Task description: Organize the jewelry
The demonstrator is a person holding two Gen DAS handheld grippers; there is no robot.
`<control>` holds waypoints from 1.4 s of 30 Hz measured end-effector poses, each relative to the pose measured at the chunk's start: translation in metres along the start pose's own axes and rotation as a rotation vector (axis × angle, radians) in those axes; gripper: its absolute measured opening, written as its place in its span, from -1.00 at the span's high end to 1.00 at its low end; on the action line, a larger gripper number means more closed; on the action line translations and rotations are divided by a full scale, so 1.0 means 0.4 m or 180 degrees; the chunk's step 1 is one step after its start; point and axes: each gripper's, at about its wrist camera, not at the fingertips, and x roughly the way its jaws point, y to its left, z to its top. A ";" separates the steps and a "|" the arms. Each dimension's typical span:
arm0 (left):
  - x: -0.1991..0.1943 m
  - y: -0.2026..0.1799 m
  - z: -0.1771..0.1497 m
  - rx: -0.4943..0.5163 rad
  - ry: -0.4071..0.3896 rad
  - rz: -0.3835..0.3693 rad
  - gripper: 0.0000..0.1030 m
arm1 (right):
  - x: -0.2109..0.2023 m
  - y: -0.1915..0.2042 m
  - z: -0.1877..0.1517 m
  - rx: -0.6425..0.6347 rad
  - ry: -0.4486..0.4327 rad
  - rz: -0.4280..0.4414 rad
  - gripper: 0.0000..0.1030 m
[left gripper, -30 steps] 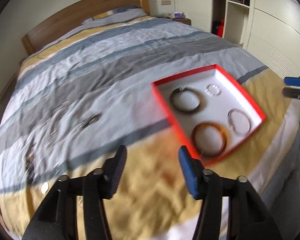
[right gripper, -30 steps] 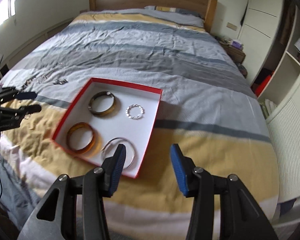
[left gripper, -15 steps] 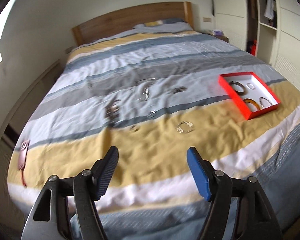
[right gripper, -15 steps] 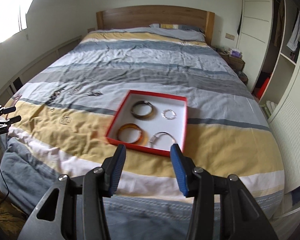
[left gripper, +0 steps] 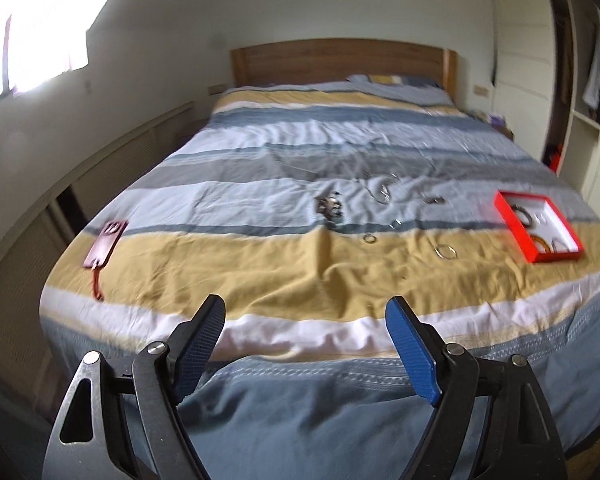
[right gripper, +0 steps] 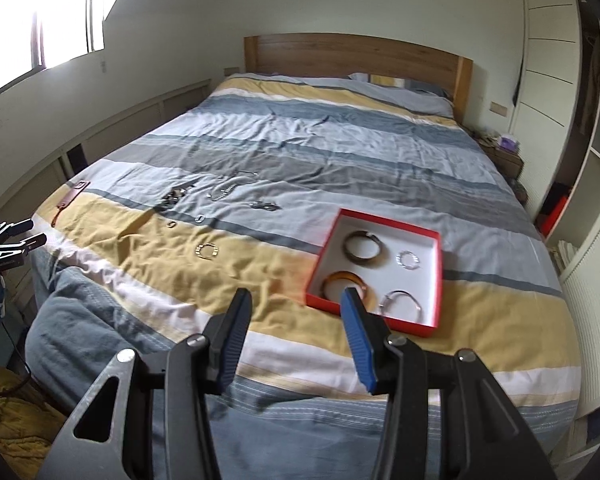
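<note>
- Now both hand-held grippers, left [left gripper: 305, 344] and right [right gripper: 296, 338], have pulled back past the near bed edge, jaws spread, empty.
- Four bangles sit in the shallow red cardboard tray [right gripper: 392, 322]; loose jewellery [right gripper: 207, 251] lies far-left on the striped duvet [right gripper: 340, 148], unsorted.

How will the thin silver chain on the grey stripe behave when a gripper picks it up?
The chain lies in a loose curve on the duvet, so it is probably floppy and will dangle from the fingers. It looks thin and light, so it may slip from a loose pinch. The soft, wrinkled cloth could give under it, which may make a clean grasp harder.
</note>
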 end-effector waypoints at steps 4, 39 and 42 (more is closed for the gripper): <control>-0.010 0.044 -0.025 -0.0162 -0.0015 0.0001 -0.58 | 0.023 0.045 0.006 -0.0004 0.0016 0.0109 0.14; 0.686 -0.191 0.177 0.0232 0.0876 -0.0556 -0.22 | 0.791 0.305 0.101 -0.0330 0.1123 0.1164 0.14; 0.730 -0.198 0.176 0.0236 0.0941 -0.0559 -0.22 | 0.822 0.311 0.098 -0.0358 0.1148 0.1169 0.14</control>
